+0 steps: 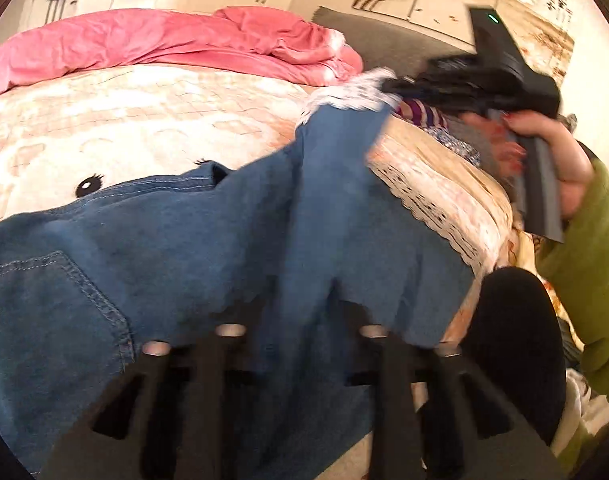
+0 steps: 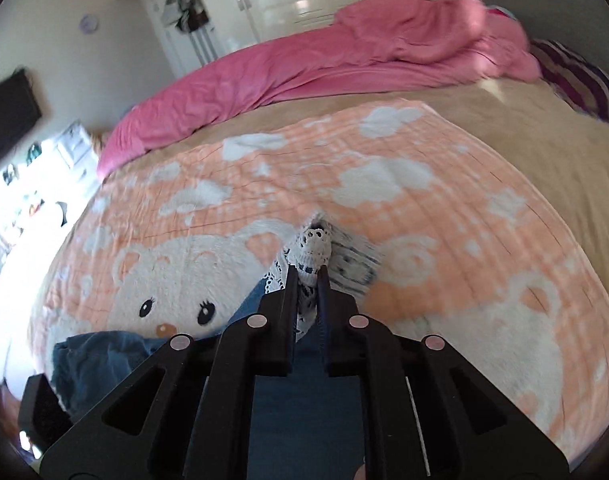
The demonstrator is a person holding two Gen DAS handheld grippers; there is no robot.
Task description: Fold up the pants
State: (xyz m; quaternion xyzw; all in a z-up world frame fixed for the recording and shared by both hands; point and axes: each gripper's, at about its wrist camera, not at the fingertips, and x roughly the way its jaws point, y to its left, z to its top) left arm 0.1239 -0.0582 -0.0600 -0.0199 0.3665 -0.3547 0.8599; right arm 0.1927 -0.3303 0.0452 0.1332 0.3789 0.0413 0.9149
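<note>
Blue denim pants (image 1: 184, 240) lie on the bed and drape over my left gripper (image 1: 300, 308), hiding its fingertips. Gathers in the cloth run to the jaws, which look shut on the denim. One leg rises to the upper right, ending in a white lace hem (image 1: 352, 92). My right gripper (image 1: 388, 86) holds that hem off the bed, with a person's hand (image 1: 552, 148) on its handle. In the right wrist view the right gripper (image 2: 306, 276) is shut on the lace hem (image 2: 314, 240), above the blanket. The rest of the pants (image 2: 92, 356) trails to the lower left.
A peach blanket with a bear print (image 2: 384, 168) covers the bed. A rumpled pink duvet (image 2: 344, 56) lies along the far side, with a striped cloth (image 2: 576, 76) at the far right. The bed's lace-trimmed edge (image 1: 444, 216) runs down the right, beside a green sleeve (image 1: 584, 272).
</note>
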